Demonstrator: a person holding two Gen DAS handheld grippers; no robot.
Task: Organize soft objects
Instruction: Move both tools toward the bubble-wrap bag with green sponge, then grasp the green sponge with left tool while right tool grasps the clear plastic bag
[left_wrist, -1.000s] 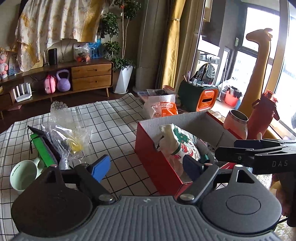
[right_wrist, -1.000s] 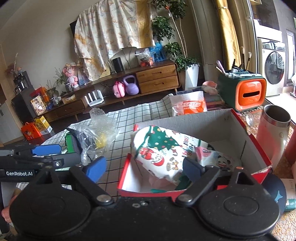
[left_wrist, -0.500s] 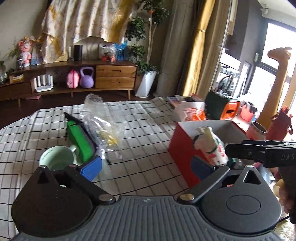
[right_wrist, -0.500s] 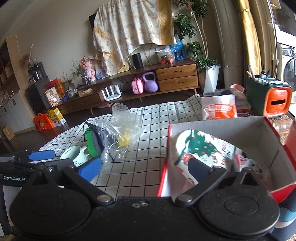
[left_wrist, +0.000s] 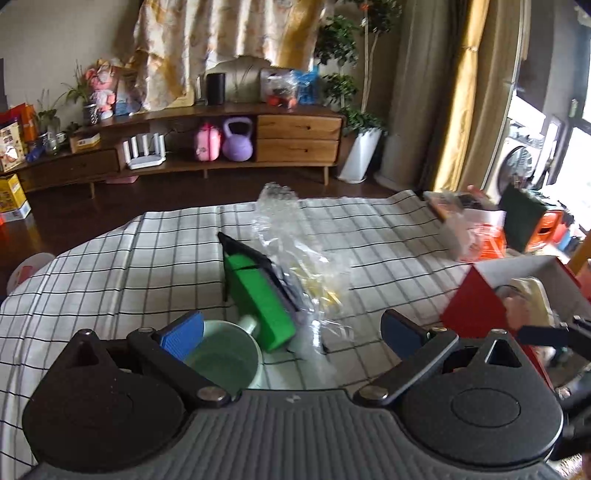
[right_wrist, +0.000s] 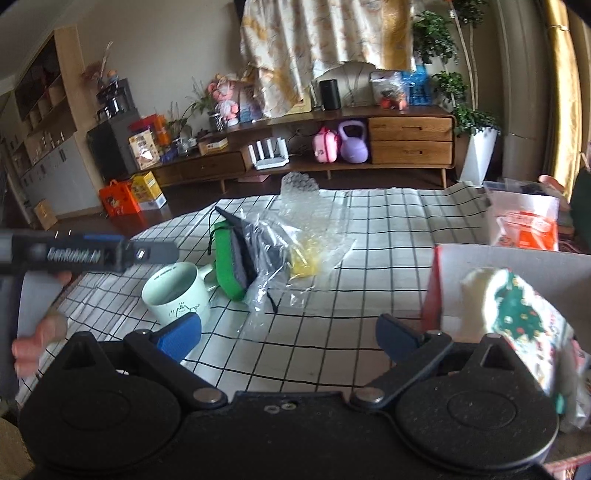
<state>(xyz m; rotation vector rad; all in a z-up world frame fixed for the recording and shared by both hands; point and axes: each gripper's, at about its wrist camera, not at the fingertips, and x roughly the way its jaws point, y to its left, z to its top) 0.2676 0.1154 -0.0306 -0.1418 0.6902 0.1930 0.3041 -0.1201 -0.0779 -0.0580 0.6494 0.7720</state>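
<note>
A green and grey soft pouch (left_wrist: 258, 295) (right_wrist: 231, 258) leans on a crumpled clear bubble-wrap bag (left_wrist: 295, 258) (right_wrist: 299, 236) with something yellow inside, on the checked cloth. A red box (left_wrist: 476, 310) (right_wrist: 434, 280) at the right holds a white soft item with a Christmas print (right_wrist: 524, 325) (left_wrist: 532, 299). My left gripper (left_wrist: 291, 332) is open and empty above the mug and pouch. My right gripper (right_wrist: 288, 336) is open and empty over the cloth, left of the box.
A pale green mug (right_wrist: 177, 295) (left_wrist: 225, 358) stands next to the pouch. An orange and white bag (right_wrist: 528, 225) lies behind the box. The left gripper's body (right_wrist: 92, 254) shows at the left of the right wrist view. A wooden sideboard (left_wrist: 221, 147) stands beyond the table.
Both grippers have swung left, away from the red box and toward the pouch, bubble-wrap bag and mug. Both stay open and empty.
</note>
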